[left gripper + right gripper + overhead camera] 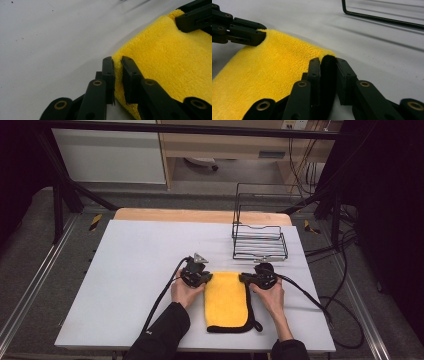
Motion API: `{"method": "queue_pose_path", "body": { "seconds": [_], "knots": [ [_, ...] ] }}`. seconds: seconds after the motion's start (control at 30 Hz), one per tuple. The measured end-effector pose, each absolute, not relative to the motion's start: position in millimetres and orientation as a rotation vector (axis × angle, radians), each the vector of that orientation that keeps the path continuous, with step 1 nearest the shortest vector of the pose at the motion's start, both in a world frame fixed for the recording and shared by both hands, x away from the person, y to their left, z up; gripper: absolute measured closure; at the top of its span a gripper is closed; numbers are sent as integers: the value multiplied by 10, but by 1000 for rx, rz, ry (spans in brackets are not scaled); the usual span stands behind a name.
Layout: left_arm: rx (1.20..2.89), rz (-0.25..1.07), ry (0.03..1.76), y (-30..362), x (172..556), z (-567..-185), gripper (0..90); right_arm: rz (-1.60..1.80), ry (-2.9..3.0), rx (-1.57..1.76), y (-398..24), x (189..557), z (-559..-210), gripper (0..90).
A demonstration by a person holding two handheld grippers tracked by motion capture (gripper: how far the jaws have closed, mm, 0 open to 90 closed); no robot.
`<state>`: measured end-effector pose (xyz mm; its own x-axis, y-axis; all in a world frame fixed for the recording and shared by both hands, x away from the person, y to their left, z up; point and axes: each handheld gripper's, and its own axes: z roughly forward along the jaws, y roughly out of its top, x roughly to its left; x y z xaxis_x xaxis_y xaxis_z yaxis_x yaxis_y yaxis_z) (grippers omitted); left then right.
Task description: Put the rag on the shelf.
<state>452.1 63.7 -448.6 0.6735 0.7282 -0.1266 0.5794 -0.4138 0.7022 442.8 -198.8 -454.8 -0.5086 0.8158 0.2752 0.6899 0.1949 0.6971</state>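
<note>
Now both tongs pinch far corners of the fluffy yellow, black-edged cloth [226, 304]

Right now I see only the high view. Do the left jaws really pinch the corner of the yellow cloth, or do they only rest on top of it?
Observer: They pinch it. In the left gripper view the left gripper is shut on the yellow cloth, with its edge between the two pads.
Operator: And the right side, please?
Observer: The right gripper is shut on the black trim at the cloth's other far corner.
Operator: Is the cloth already lifted?
Observer: It does not seem so. In the right gripper view the edge between the two corners lies flat on the table.
</note>
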Motion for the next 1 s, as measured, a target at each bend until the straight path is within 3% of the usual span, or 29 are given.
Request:
{"method": "queue_pose_path", "body": {
  "seconds": [0.33,1.0],
  "knots": [
    [2086,171,1036,723,4558,-4482,833,1233,2289,1465,-2008,4423,-4508,803],
    [1959,209,933,898,4338,-4198,836,1404,2183,1337,-2048,4182,-4166,808]
  ]
}}
